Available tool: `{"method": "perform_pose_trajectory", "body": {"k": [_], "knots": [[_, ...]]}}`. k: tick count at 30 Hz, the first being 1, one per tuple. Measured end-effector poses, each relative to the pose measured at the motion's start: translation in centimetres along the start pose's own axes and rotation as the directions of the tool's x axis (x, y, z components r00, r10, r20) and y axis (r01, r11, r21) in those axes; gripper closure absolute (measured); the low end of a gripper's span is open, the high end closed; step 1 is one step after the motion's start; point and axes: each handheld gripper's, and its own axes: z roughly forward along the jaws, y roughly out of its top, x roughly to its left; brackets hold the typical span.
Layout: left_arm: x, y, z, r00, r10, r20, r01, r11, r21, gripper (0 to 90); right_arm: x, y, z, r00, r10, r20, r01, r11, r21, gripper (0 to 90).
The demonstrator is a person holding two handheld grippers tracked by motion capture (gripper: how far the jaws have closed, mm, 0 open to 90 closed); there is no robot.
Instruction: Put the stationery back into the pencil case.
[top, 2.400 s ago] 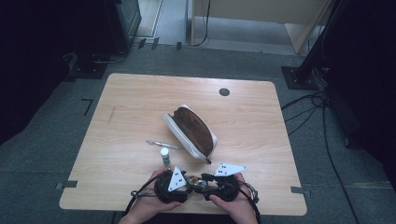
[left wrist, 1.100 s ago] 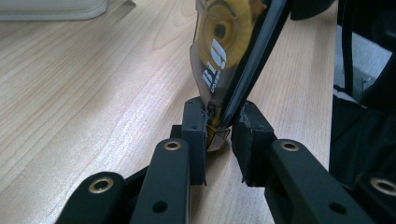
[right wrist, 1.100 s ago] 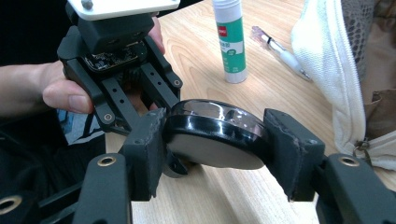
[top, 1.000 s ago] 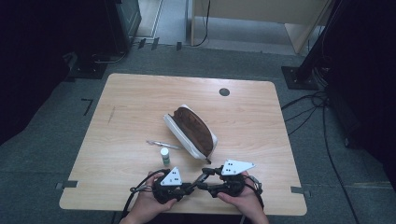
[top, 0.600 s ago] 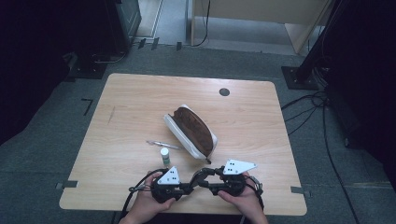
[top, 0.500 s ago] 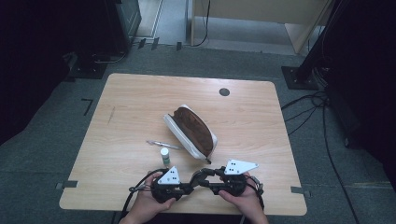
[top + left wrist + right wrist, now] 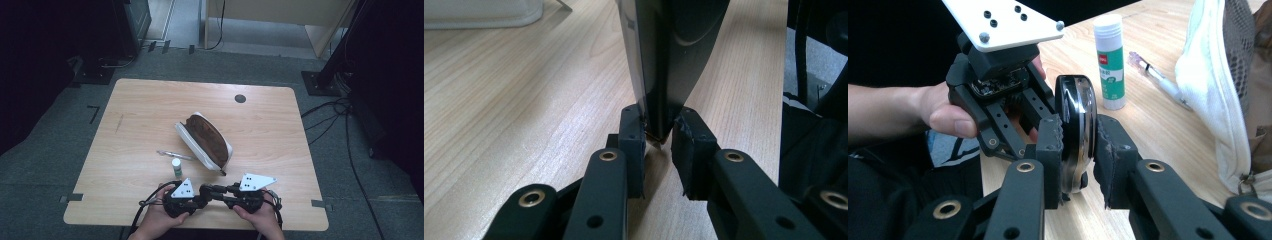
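Grippers met over a black disc (image 7: pixel 1075 132): right gripper (image 7: pixel 1079 145) clamped its rim, left gripper (image 7: pixel 658 145) pinched its edge; uneven pulling risked dropping it

Right hand-held gripper (image 7: pixel 1079 145) clamps a black disc-shaped object (image 7: pixel 1075 135) edge-on; left hand-held gripper (image 7: pixel 998 75) holds its far side.

Ahead of the two hand-held grippers, a small white glue stick (image 7: pixel 176 167) stands upright, with a thin clear pen (image 7: pixel 174 155) just beyond. The brown-and-white zip pouch (image 7: pixel 204 140) blocks the centre. The far and side parts of the light wooden table (image 7: pixel 140 107) lie open.
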Motion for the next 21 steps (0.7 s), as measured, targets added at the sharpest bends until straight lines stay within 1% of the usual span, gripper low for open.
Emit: {"method": "perform_pose_trajectory", "body": {"k": [4,5,6,7,8,10,12,15,18,19,21], "knots": [[0.1,0.0,-0.1,0.9999,-0.01,-0.005,0.01,0.9997,-0.022,75.8,0.2,0.2,0.0,0.9999,0.0,0.017,0.0,1.0,-0.009,74.3],[0.1,0.0,-0.1,0.9999,-0.013,-0.007,0.012,0.9997,-0.023,74.1,0.3,0.3,0.0,0.9997,0.002,0.025,-0.001,1.0,-0.016,74.4],[0.1,0.0,0.0,0.9997,-0.019,-0.016,0.019,0.9996,-0.019,70.9,0.4,0.3,0.0,0.9996,0.006,0.029,-0.005,1.0,-0.02,74.4],[0.1,0.0,0.0,0.9997,-0.019,-0.016,0.019,0.9996,-0.019,67.2,0.4,0.4,-0.1,0.9994,0.006,0.033,-0.006,1.0,-0.023,74.4],[0.0,0.0,0.0,0.9996,-0.018,-0.02,0.018,0.9997,-0.015,67.2,0.4,0.4,-0.1,0.9994,0.006,0.033,-0.006,1.0,-0.023,74.4],[0.0,0.0,0.1,0.9997,-0.015,-0.019,0.015,0.9998,-0.016,62.5,0.4,0.5,-0.2,0.9989,0.007,0.047,-0.006,0.999,-0.032,74.4],[-0.2,0.0,0.0,0.9995,-0.004,-0.032,0.004,0.9998,-0.019,58.8,0.4,0.6,-0.4,0.9979,0.008,0.064,-0.005,0.999,-0.038,74.4],[-0.2,0.0,-0.2,0.9987,-0.008,-0.05,0.006,0.9996,-0.029,54.1,0.3,0.8,-0.8,0.9965,0.019,0.081,-0.015,0.999,-0.049,74.4],[-0.3,-0.1,-0.6,0.9977,-0.035,-0.058,0.034,0.999,-0.028,51.3,0.3,1.2,-1.4,0.9942,0.022,0.106,-0.016,0.998,-0.054,74.4],[-0.3,-0.2,-0.7,0.997,-0.045,-0.063,0.043,0.9985,-0.033,48.9,0.3,1.5,-1.8,0.9928,0.022,0.118,-0.014,0.998,-0.065,74.4],[-0.4,-0.2,-0.9,0.9958,-0.055,-0.073,0.052,0.9979,-0.039,47.7,0.3,1.6,-2.0,0.992,0.022,0.124,-0.014,0.997,-0.07,74.4]]}}
